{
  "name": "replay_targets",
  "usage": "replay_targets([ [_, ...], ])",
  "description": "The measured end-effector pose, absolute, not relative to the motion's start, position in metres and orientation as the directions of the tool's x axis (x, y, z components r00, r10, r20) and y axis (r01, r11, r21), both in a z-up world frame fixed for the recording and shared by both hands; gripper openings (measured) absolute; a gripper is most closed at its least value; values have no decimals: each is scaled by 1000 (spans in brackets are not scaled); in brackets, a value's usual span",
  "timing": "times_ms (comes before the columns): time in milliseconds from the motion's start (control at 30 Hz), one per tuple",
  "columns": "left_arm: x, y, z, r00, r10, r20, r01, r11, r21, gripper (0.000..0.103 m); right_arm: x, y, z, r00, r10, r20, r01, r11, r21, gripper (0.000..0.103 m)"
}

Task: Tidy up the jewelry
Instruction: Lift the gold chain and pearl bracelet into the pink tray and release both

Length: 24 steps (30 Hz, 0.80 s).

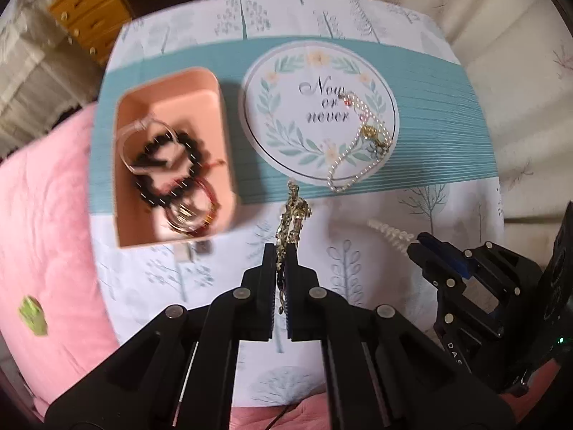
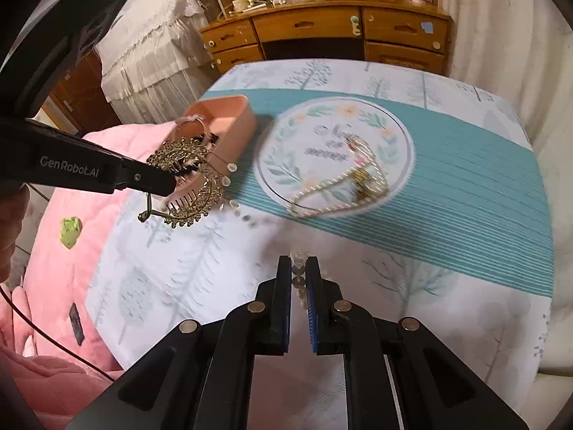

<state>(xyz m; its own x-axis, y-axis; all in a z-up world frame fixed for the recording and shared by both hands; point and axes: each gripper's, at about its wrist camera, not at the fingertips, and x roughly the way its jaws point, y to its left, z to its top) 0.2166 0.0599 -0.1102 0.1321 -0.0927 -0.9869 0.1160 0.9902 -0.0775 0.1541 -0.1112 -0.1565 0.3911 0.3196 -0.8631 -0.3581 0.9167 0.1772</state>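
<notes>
Left tool (image 1: 285,251) is pinching a gold filigree hair comb (image 2: 186,182), which hangs from its pressed-together tips above the table's (image 1: 412,208) near-left part; seen from the right wrist, the comb's teeth point down toward the cloth and its long curve runs roughly across the view, with small pearl drops trailing off its right end. Right tool (image 2: 298,268) is closed on a string of white beads (image 1: 392,233), whose free end sticks out past the tips toward the table's middle. Just beyond the comb sits the pink tray (image 1: 215,82), its long side running away from the tools, with a black bead bracelet (image 1: 168,168) and red-and-gold bangles (image 1: 189,215) inside. Right of the tray, touching distance apart, lies the round floral plate (image 1: 286,82); a pearl necklace (image 1: 352,165) drapes over its near rim onto the teal stripe. Bare patterned cloth lies open between the tools and the plate. A pink quilt (image 1: 46,215) borders the table's left edge, a wooden dresser (image 2: 322,32) the far one.
</notes>
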Motion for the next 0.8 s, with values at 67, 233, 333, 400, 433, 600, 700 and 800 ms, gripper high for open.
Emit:
replay_targets([
  [67, 216, 68, -101, 148, -91, -985, 132, 989, -71, 2, 154, -99, -152, 396, 330, -857, -355, 916, 188, 8],
  [233, 219, 96, -79, 186, -106, -977, 164, 984, -75, 2, 156, -67, -138, 416, 369, -831, -344, 910, 231, 8],
  [333, 223, 115, -68, 218, -108, -970, 188, 980, -67, 2, 158, -48, -127, 439, 396, -806, -337, 905, 261, 8],
  [400, 225, 126, -63, 235, -115, -965, 200, 978, -68, 2, 160, -35, -119, 460, 411, -787, -329, 902, 279, 8],
  [433, 227, 133, -60, 244, -118, -963, 207, 976, -67, 2, 162, -27, -114, 472, 421, -775, -326, 900, 290, 8],
  [600, 233, 160, -54, 287, -140, -948, 256, 965, -65, 2, 168, 10, -97, 528, 450, -720, -314, 891, 327, 8],
  [700, 239, 175, -52, 316, -170, -933, 296, 952, -73, 2, 171, 32, -90, 553, 458, -696, -311, 888, 338, 8],
  [800, 244, 188, -53, 337, -193, -922, 320, 944, -81, 2, 174, 51, -89, 561, 450, -694, -294, 893, 341, 8],
])
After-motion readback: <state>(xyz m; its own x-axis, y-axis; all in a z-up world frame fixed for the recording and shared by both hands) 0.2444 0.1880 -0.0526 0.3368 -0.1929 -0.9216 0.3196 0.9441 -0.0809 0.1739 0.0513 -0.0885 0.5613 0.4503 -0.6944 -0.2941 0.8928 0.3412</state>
